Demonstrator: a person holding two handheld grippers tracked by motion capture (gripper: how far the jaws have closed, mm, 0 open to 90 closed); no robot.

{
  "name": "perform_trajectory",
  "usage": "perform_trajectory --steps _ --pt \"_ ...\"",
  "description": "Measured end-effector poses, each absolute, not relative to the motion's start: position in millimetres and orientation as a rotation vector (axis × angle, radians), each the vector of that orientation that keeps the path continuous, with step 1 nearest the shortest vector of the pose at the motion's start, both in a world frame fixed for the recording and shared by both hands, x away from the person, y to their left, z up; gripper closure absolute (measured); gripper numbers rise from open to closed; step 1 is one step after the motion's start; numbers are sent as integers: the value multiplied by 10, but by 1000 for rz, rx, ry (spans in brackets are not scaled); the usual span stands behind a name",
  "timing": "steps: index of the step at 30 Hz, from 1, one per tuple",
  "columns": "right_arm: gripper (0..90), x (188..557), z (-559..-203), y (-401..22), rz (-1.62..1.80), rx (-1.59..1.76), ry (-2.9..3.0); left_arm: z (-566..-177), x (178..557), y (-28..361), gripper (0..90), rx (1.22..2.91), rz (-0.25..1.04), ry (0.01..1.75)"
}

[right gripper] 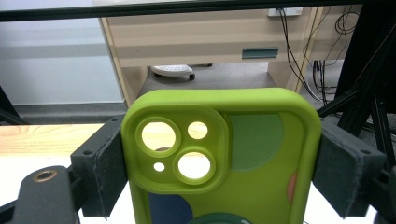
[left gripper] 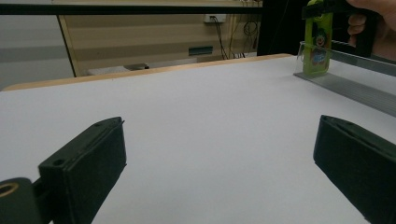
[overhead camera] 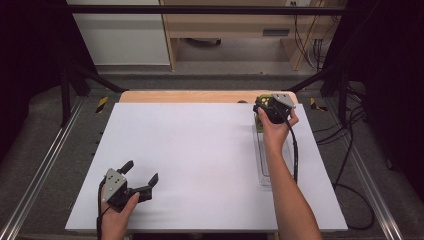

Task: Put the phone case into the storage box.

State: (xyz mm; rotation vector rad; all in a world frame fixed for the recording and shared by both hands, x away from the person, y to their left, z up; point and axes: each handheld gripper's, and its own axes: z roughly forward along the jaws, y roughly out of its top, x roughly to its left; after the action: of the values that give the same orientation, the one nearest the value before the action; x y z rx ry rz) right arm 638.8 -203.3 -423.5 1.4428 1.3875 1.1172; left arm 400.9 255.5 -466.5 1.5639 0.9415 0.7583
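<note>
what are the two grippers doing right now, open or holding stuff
Left gripper: open, nothing between its fingers, low over the white table.
Right gripper: shut on the green phone case, fingers pressing its two sides.

the phone case [right gripper: 261, 186] is lime green, patterned with a dull green circle, a dark blue patch and an orange spot at its edge. both claws have black jaws. the tabletop [overhead camera: 200, 150] is white with a pale wood rim.
</note>
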Motion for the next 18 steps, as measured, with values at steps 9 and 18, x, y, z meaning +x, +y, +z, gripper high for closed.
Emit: perform_trajectory --steps 9,18 --pt "160 6384 -4236 -2012 1107 1421 1409 -4661 4007 2552 20 1567 761 937" --pt "158 6384 -4226 -2022 1109 1428 1418 -4660 4000 2529 20 1581 769 927"
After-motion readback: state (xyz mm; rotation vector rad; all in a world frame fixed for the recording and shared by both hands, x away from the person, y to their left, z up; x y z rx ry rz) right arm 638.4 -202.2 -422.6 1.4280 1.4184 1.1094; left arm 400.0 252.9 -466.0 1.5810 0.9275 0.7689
